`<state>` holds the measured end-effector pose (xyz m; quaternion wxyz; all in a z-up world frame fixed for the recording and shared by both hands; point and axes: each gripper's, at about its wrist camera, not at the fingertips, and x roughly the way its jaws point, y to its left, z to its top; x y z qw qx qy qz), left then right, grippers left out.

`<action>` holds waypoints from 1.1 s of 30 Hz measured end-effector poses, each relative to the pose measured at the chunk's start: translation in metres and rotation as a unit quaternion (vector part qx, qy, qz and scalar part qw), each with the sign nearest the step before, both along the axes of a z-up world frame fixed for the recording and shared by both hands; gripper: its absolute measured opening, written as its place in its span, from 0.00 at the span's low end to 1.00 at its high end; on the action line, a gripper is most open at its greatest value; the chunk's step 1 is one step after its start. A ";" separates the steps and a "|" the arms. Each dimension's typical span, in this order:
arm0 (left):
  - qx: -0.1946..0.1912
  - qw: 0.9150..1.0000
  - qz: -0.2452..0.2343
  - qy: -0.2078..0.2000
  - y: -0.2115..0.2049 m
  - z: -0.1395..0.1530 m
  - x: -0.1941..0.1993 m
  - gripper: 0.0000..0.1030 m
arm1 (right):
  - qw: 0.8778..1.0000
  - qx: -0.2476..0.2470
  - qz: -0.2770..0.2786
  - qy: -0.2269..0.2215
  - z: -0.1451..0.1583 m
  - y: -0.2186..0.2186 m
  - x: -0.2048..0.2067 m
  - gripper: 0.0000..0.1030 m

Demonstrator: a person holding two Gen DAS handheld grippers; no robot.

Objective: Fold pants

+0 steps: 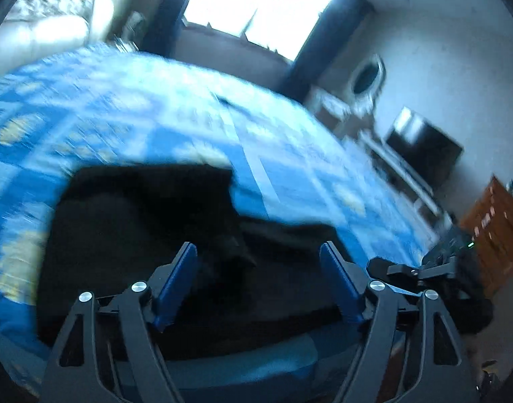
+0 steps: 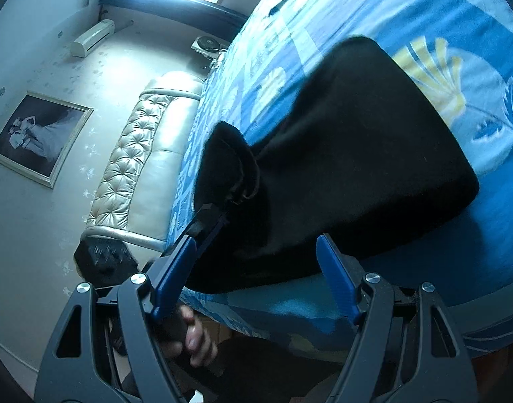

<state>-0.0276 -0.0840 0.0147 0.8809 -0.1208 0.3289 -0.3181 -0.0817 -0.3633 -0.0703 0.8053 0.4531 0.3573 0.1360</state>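
Note:
Black pants (image 1: 149,235) lie folded on a blue patterned bedspread (image 1: 122,107), near the bed's front edge. My left gripper (image 1: 260,252) is open, its blue pads apart just above the pants, holding nothing. In the right wrist view the pants (image 2: 357,168) form a dark folded bundle on the bedspread (image 2: 458,33). My right gripper (image 2: 253,248) is open over the near edge of the pants, empty. The left gripper's fingers (image 2: 206,225) show at the pants' left corner, with the hand (image 2: 192,336) below. The right gripper shows in the left wrist view (image 1: 434,268).
A padded headboard (image 2: 149,154) stands at the bed's end. A framed picture (image 2: 38,137) hangs on the wall. A bright window (image 1: 260,3), a television (image 1: 424,147) on a white cabinet and a wooden dresser (image 1: 495,221) line the room.

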 end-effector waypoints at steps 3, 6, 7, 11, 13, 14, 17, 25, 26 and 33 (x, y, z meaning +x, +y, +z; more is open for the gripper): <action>0.003 0.996 0.088 -0.019 0.050 0.007 0.009 0.77 | 1.000 -0.009 0.000 -0.013 0.016 -0.002 0.007 0.78; -0.003 0.989 0.148 0.024 0.097 -0.010 0.031 0.77 | 1.000 -0.017 0.011 -0.018 0.027 0.000 0.029 0.78; -0.008 0.986 0.159 0.041 0.107 -0.017 0.037 0.77 | 1.000 -0.021 0.016 -0.014 0.027 0.002 0.040 0.78; -0.004 0.979 0.183 0.090 0.126 -0.042 0.057 0.77 | 0.998 -0.038 0.044 0.011 0.021 0.018 0.084 0.78; -0.005 0.979 0.172 0.109 0.125 -0.050 0.062 0.77 | 0.997 -0.053 0.055 0.027 0.013 0.031 0.103 0.78; -0.005 0.980 0.167 0.112 0.125 -0.053 0.062 0.77 | 0.996 -0.057 0.059 0.037 0.010 0.036 0.111 0.77; -0.003 0.980 0.162 0.117 0.125 -0.056 0.067 0.78 | 0.995 -0.050 0.073 0.052 -0.001 0.050 0.126 0.75; -0.011 0.972 0.172 0.157 0.131 -0.072 0.073 0.79 | 0.990 -0.029 0.115 0.081 -0.016 0.079 0.149 0.63; -0.014 0.971 0.174 0.164 0.132 -0.075 0.074 0.79 | 0.989 -0.038 0.117 0.083 -0.016 0.083 0.150 0.57; -0.008 0.971 0.179 0.161 0.133 -0.076 0.073 0.79 | 0.982 -0.096 0.128 0.098 -0.019 0.086 0.153 0.19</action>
